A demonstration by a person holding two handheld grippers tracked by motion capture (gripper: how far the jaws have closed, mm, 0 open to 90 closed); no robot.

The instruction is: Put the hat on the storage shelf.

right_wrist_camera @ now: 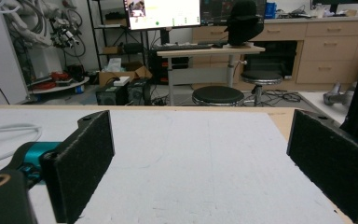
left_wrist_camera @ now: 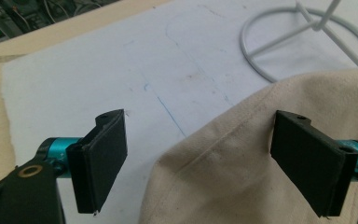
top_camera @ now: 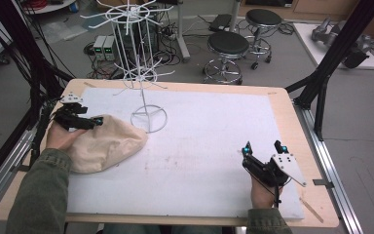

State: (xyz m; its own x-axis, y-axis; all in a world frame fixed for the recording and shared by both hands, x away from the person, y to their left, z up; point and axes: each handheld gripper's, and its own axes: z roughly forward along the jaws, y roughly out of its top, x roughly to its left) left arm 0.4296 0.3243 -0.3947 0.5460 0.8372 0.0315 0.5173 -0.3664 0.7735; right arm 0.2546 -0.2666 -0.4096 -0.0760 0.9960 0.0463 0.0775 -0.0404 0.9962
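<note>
At the left of the frame the beige cloth bag (top_camera: 104, 145) lies on the bench, its long axis running left to right, and the left gripper (top_camera: 80, 120), fingers wide, straddles its upper edge, while the right gripper (top_camera: 263, 147), also wide, waits well apart.

Pretty typical lab room: grey floor (top_camera: 360, 122) with cables everywhere, two black round stools (top_camera: 228, 45) behind the desk (top_camera: 292, 105), which is light wood under a white mat (top_camera: 214, 126). Further back there's another table with a lit monitor (right_wrist_camera: 163, 13), wooden drawer cabinets (right_wrist_camera: 326, 44) on the wall, and black frame posts (top_camera: 338, 46) at the sides.
</note>
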